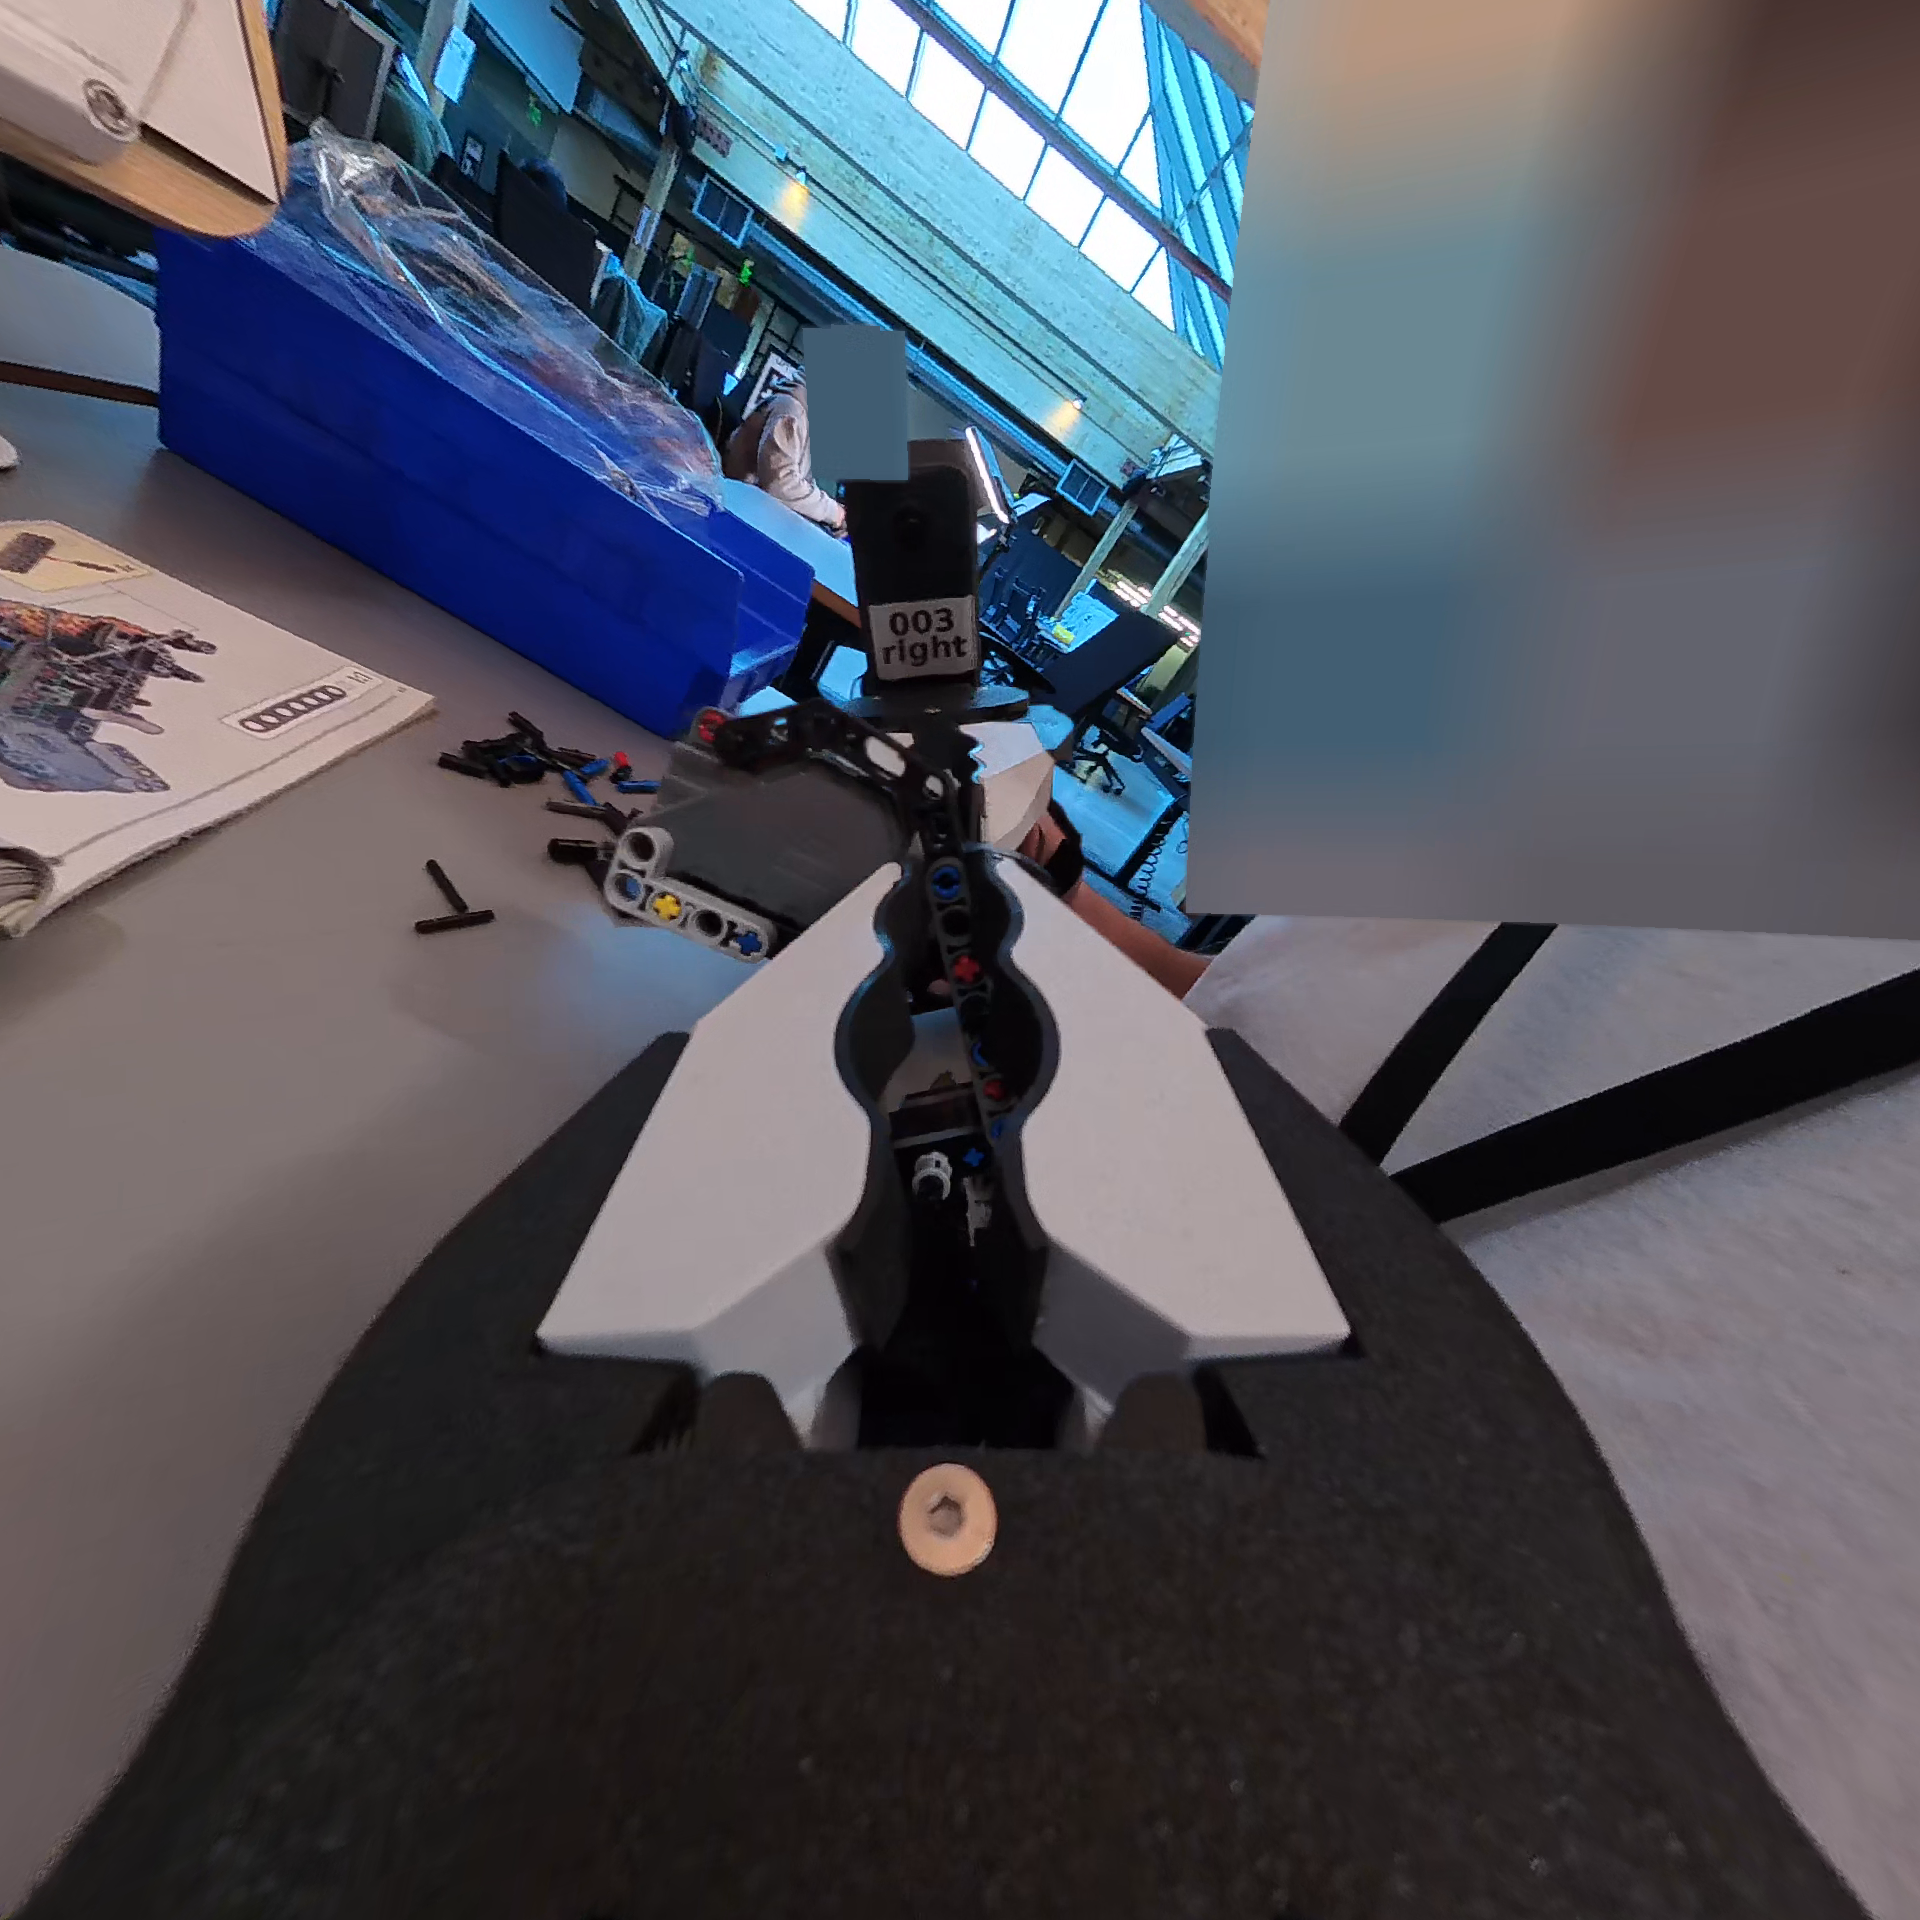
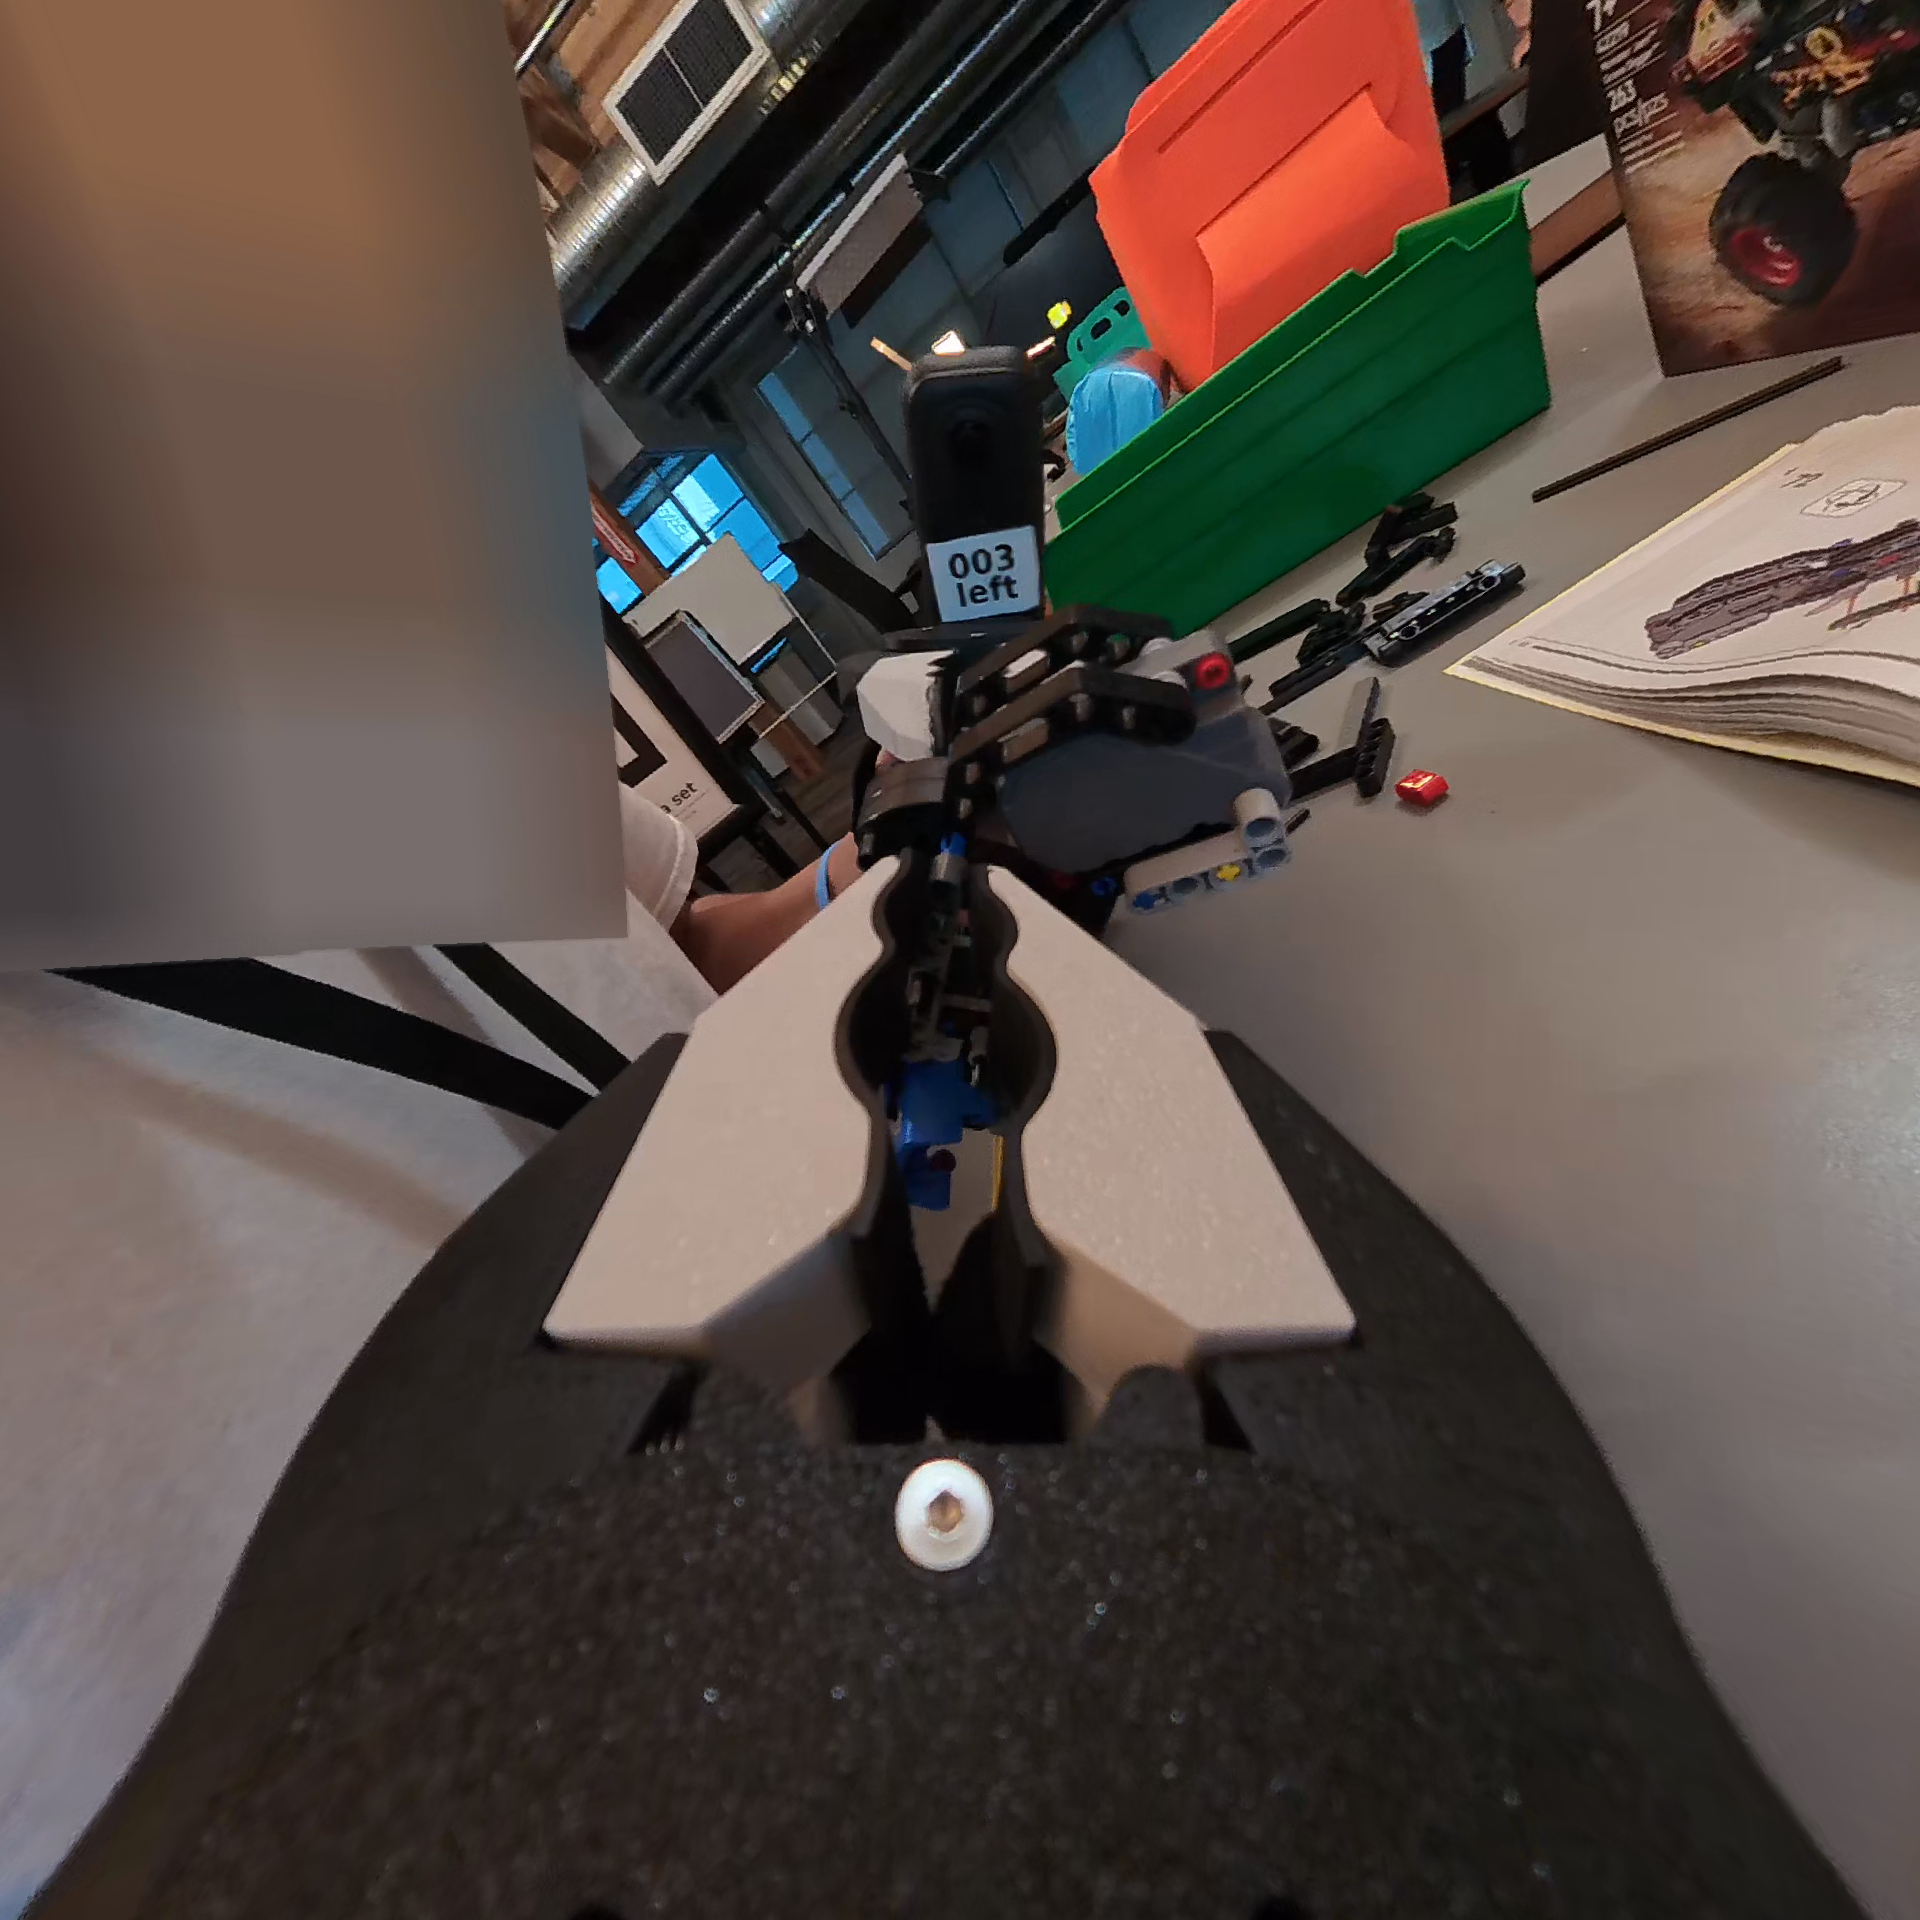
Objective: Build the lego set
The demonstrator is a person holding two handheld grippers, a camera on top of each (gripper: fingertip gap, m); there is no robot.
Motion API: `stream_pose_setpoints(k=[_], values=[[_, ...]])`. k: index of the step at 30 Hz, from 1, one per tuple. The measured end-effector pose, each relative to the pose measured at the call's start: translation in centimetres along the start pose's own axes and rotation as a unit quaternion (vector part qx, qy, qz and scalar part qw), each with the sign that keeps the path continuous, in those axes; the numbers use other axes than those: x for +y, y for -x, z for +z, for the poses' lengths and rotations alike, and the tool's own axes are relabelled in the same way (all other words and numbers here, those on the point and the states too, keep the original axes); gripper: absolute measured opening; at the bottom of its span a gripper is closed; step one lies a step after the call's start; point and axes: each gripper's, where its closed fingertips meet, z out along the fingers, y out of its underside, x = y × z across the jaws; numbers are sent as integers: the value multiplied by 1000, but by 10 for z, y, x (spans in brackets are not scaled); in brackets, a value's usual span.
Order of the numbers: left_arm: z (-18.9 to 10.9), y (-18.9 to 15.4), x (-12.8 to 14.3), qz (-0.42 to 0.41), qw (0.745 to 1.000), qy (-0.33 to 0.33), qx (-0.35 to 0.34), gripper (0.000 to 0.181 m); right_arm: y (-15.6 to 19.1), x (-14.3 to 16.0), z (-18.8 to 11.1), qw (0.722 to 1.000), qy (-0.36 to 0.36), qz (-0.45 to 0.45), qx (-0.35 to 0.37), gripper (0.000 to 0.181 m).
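Observation:
A part-built lego model [image 1: 769, 831] has a dark grey block, black beams and a light grey beam with yellow and blue pins. It is low over the grey table's near edge [image 1: 260, 1039]. My left gripper [image 1: 951, 883] is shut on a black beam of the model [image 1: 961, 966] that carries red and blue pins. My right gripper [image 2: 940, 883] is shut on the model's other side [image 2: 1122, 779], with black and blue parts between its fingers. The two grippers face each other. The right gripper's white finger [image 1: 1013, 774] shows behind the model.
A blue bin [image 1: 468, 468] with a plastic bag, an open instruction booklet [image 1: 156, 686] and loose black and blue pins [image 1: 540, 764] lie to the left. A green bin [image 2: 1299, 416], the set's box [image 2: 1766, 177], loose black beams [image 2: 1403, 613] and a small red piece [image 2: 1421, 787] also show. The grippers are tip to tip, or close to it.

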Motion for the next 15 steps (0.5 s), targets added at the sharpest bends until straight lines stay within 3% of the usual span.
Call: stream_pose_setpoints(k=[10,15], values=[[5,11,1,-20,1000,9,-5,6,-9,0,-2,999,-2,35,16,8],[-3,24,-3,-49,998,-15,-25,5,-11,6,-6,999,10,17,37,18]])
